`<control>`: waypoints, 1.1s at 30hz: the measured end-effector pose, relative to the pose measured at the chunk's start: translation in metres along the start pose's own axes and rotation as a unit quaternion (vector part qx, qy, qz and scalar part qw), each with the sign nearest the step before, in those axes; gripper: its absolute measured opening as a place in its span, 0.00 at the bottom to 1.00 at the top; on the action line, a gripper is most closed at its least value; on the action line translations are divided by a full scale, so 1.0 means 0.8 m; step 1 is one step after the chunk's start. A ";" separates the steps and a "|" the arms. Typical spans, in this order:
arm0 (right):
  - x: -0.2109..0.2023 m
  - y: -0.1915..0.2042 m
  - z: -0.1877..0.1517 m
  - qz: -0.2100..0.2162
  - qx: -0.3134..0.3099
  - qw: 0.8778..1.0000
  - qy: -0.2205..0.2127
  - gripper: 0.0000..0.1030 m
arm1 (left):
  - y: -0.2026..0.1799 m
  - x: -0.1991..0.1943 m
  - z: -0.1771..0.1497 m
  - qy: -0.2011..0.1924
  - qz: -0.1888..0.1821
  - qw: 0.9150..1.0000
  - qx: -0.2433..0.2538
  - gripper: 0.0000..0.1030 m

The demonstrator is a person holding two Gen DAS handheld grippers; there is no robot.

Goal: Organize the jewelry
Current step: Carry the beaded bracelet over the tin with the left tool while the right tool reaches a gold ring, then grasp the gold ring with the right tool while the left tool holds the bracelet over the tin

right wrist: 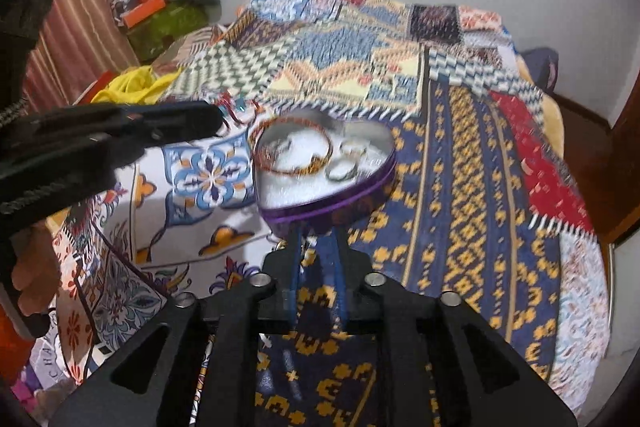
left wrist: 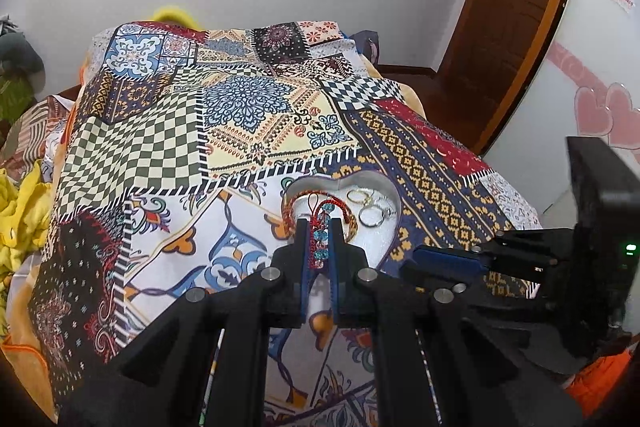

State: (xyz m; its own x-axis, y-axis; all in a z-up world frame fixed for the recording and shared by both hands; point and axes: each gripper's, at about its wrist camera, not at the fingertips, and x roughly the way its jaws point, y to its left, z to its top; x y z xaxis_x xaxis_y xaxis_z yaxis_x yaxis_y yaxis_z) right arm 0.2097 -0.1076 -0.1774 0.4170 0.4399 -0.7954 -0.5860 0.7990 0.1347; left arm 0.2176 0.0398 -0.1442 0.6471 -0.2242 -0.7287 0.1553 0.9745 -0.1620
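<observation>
Left gripper (left wrist: 320, 233): pinching a red beaded charm (left wrist: 319, 241), just above the tin (left wrist: 362, 183) (heart-shaped). Right gripper (right wrist: 318, 241): nearly closed, empty, tin just ahead; rings (left wrist: 370, 206) inside.

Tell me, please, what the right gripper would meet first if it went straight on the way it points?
Most likely the purple side wall of the heart-shaped tin, just beyond the right gripper; motion blur leaves the gap unclear.

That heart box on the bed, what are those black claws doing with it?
Someone is tidying jewelry with two hand-held grippers. The left gripper is shut on a red cord with blue beads, holding it above the heart box. The box sits on the quilt and already holds a bangle and rings. The right gripper sits at the box's near edge; whether it grips is unclear.
</observation>
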 end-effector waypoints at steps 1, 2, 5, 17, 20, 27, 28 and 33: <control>0.006 0.002 -0.002 0.001 0.000 1.000 0.009 0.20 | 0.000 -0.002 -0.002 0.000 0.003 1.000 0.002 0.06; 0.010 0.002 -0.003 0.003 -0.001 1.000 0.016 0.20 | 0.000 -0.005 -0.004 -0.001 0.005 1.000 0.004 0.06; 0.019 0.008 -0.007 0.009 -0.008 0.999 0.030 0.21 | 0.001 -0.015 -0.008 -0.005 0.005 1.000 0.004 0.06; 0.038 0.027 -0.005 -0.025 -0.045 0.998 0.028 0.28 | 0.012 -0.034 -0.018 -0.013 0.006 1.000 -0.003 0.06; 0.037 0.029 -0.007 -0.034 -0.049 0.998 0.028 0.16 | 0.012 -0.032 -0.018 -0.012 0.006 1.000 -0.003 0.06; 0.024 0.020 -0.009 -0.017 -0.025 0.999 0.021 0.16 | 0.008 -0.031 -0.015 -0.013 0.003 1.000 -0.001 0.06; 0.020 0.017 -0.009 -0.017 -0.022 0.999 0.016 0.16 | 0.007 -0.030 -0.014 -0.013 0.003 1.000 -0.001 0.06; -0.010 0.007 0.000 -0.013 -0.004 1.000 -0.025 0.16 | 0.004 -0.023 -0.007 -0.012 -0.006 1.000 -0.003 0.06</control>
State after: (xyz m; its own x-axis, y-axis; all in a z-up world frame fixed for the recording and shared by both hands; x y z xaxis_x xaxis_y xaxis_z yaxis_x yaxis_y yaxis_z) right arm 0.2032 -0.1065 -0.1702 0.4653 0.4396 -0.7682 -0.5808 0.8066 0.1097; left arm 0.2022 0.0468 -0.1353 0.6627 -0.2351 -0.7110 0.1586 0.9720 -0.1736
